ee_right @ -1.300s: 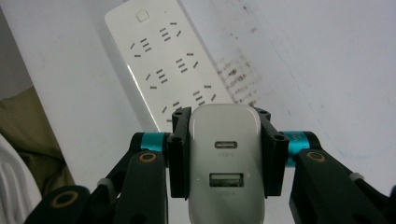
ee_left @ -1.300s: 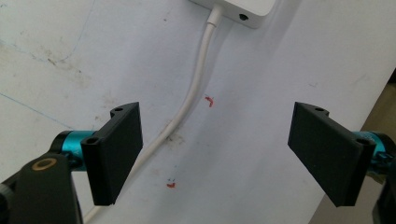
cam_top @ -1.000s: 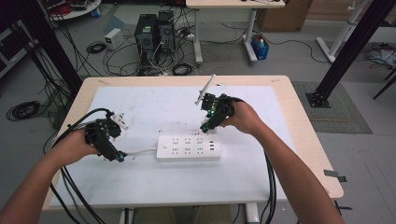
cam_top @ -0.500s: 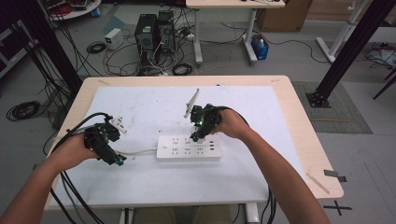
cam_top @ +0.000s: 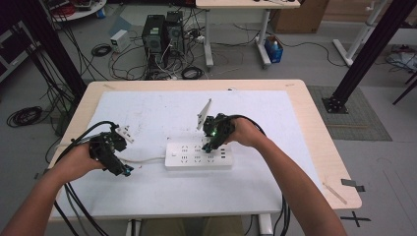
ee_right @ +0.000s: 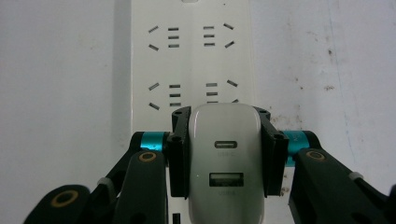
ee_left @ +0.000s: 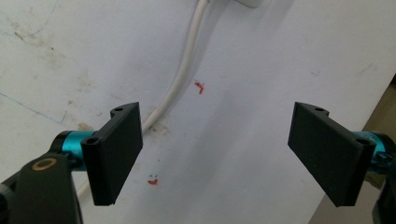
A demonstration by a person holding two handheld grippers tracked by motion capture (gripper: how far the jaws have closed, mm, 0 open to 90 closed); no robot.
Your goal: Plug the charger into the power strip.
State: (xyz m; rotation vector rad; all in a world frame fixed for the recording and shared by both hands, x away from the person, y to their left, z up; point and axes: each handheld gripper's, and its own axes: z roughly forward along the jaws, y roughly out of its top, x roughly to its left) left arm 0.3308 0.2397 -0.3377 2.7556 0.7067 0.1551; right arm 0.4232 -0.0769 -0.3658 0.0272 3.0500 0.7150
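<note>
Across the white tabletop [cam_top: 162, 191], toward its near edge and about midway between the left and right edges, lies a white power strip [cam_top: 198, 156], its cord [ee_left: 182, 81] trailing off toward the left edge. From the near edge two bare forearms reach in. The right forearm angles inward from the near right corner, its hand [cam_top: 248, 133] wrapped round the right tool [cam_top: 210, 146], which points down over the right half of the strip. That tool is clenched on a white USB charger [ee_right: 227, 161]; in the right gripper view both black jaws press its sides, its two ports face the camera, and the strip's socket rows lie directly beyond it. The left forearm comes in from the near left corner, its hand [cam_top: 81, 160] holding the left tool [ee_left: 219, 151] low beside the cord, left of the strip. Its jaws stand apart, released, with bare tabletop between them and a few small red marks [ee_left: 200, 87] just beyond.
</note>
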